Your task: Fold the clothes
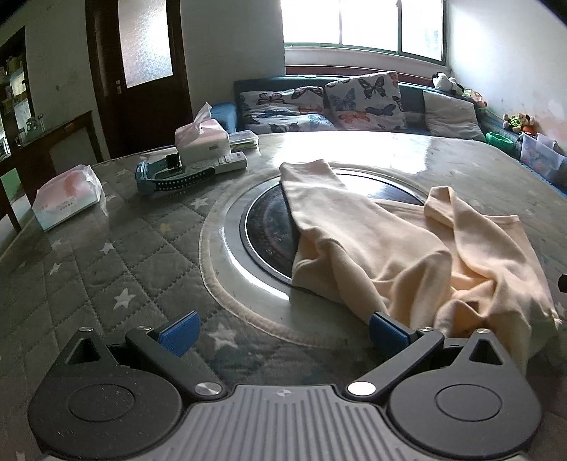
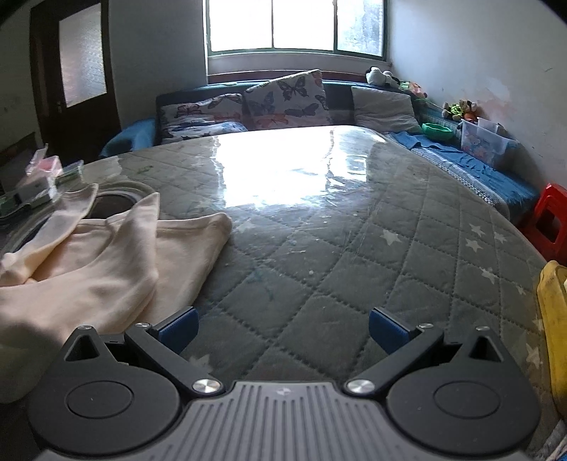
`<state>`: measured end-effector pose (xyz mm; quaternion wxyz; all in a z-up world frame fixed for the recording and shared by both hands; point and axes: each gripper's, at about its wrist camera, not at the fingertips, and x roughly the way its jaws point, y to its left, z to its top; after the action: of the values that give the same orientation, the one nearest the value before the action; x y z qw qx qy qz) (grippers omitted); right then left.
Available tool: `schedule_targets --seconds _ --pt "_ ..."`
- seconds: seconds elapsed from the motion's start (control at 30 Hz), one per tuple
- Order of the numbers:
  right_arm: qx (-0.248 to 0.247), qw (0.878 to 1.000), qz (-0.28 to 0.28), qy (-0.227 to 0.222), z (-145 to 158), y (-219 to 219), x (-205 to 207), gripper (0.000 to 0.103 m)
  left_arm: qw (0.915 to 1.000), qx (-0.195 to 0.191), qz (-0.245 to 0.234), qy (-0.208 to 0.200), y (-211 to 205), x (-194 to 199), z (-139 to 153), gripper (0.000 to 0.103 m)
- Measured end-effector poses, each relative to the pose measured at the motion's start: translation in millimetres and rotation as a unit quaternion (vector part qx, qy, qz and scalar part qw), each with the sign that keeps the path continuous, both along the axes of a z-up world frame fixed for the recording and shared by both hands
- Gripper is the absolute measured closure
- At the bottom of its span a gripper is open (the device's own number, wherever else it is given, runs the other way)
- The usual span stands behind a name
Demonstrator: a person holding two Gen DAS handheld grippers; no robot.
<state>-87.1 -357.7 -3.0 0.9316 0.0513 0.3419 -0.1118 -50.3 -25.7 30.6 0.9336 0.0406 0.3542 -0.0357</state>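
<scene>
The cream shirt (image 1: 407, 244) lies rumpled on the surface (image 1: 106, 269), partly over the round dark plate (image 1: 269, 227), likely waiting to be smoothed flat. Both the left gripper (image 1: 283, 329) and right gripper (image 2: 283, 329) are spread apart, holding nothing (the left one's pad looks right at the shirt's edge). Only the left view shows the tissue box (image 1: 202, 140) beyond the plate; only the right view shows the red stool (image 2: 549, 220).

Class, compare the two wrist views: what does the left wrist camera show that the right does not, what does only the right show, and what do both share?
Only the left wrist view shows the remote, the blue strap, the wrapped tissue pack and the left gripper, its fingers wide apart.

Only the right wrist view shows the red stool, a yellow object and the right gripper, also open and empty.

Both show the cream garment lying crumpled on the quilted table, the tissue box, the butterfly cushions and the window.
</scene>
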Motion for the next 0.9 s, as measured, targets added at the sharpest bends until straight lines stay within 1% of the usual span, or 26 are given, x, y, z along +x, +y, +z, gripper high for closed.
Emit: schedule_targets --seconds 0.37,0.9 --pt "0.002 1.0 0.022 -0.016 10.4 16.4 -26.7 0.0 0.9999 0.0 -0.013 -0.002 -7.7 -23.4 7.8 0.0" --pt "0.006 0.998 0.058 -0.03 15.2 37.6 -62.0 0.0 0.9995 0.005 -0.032 -0.006 -19.6 -52.6 15.1 0.0"
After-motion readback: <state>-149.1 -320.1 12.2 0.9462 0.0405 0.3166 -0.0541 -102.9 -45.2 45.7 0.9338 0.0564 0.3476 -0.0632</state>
